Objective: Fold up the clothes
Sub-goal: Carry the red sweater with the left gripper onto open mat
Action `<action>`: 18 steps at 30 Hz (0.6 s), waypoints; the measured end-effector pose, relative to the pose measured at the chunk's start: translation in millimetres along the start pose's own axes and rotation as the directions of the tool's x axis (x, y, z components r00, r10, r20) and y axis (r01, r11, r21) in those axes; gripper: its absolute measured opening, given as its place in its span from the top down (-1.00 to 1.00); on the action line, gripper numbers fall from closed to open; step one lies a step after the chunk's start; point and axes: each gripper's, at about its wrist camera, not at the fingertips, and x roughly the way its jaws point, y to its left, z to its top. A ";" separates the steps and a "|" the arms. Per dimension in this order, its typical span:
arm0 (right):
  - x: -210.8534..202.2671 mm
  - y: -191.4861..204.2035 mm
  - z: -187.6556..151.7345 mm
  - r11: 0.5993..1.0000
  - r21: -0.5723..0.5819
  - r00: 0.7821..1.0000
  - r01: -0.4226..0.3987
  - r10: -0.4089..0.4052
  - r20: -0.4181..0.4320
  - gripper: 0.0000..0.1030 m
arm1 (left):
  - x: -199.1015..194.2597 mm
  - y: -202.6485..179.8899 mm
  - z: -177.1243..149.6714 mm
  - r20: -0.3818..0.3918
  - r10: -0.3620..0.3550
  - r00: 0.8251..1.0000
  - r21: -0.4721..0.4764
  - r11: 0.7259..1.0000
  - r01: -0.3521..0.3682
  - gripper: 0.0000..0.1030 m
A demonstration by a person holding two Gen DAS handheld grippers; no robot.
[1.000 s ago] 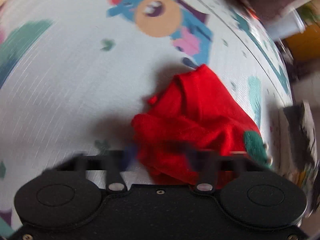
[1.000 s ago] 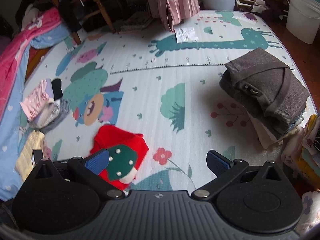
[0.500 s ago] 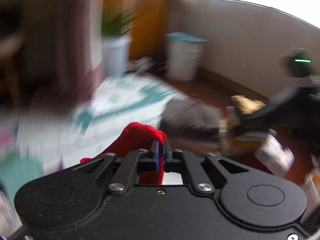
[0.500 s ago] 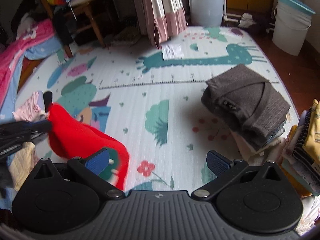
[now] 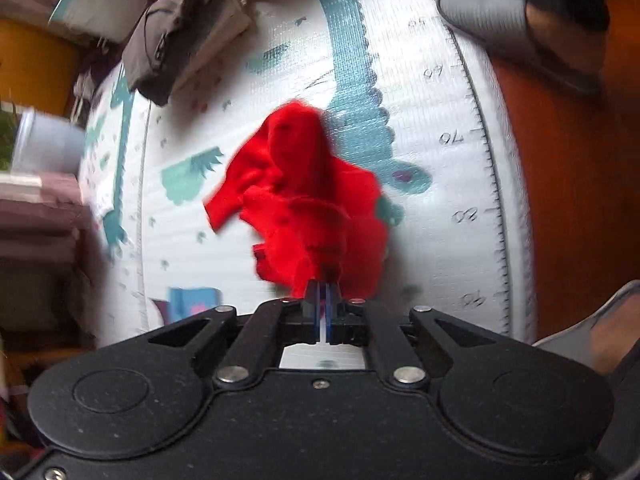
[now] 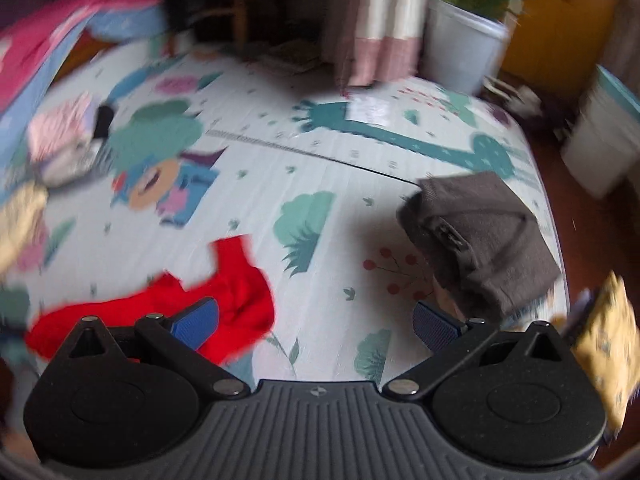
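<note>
The left tongs point(image 5: 323, 294), which a second ago stood apart over the red garment point(image 5: 308, 196) as it lay crumpled on the play mat point(image 5: 432, 160), are now clamped together on a pinch of its cloth. The garment has left its earlier heap and hangs bunched from the tips above the mat's ruler-marked edge, with a person's slippered foot point(image 5: 516, 36) beside that edge. The right tongs point(image 6: 316, 326) are spread wide and empty as before, low over the mat between the red garment and the folded grey pile point(image 6: 480, 240) near the mat's right edge.
</note>
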 end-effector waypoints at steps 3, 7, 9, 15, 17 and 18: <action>14.4 37.1 -7.1 0.977 -0.208 0.999 -0.048 0.048 -0.002 -0.67 | 2.4 -13.2 -1.9 -0.004 0.004 1.000 0.038 0.999 -0.004 1.00; 33.3 102.4 -24.5 0.869 -0.476 0.990 -0.138 0.131 -0.047 -0.59 | 4.0 -1.3 -5.2 0.026 -0.014 1.000 -0.085 0.996 0.016 1.00; 38.3 137.6 -38.7 0.788 -0.586 0.981 -0.187 0.179 -0.072 -0.59 | 3.2 10.1 -11.2 0.048 -0.021 0.999 -0.174 0.984 0.030 1.00; 53.4 212.5 -104.2 0.511 -0.840 0.977 -0.182 0.189 -0.097 -0.90 | -4.4 37.6 -26.0 0.092 -0.004 0.996 -0.334 0.942 0.034 1.00; 63.3 226.0 -122.2 0.441 -0.892 0.988 -0.100 0.149 -0.038 -0.91 | -10.1 43.6 -27.0 0.119 0.008 0.993 -0.359 0.933 0.036 1.00; 68.3 230.9 -127.9 0.419 -0.905 0.990 -0.073 0.138 -0.016 -0.91 | -14.1 46.9 -26.9 0.131 0.015 0.991 -0.374 0.927 0.035 1.00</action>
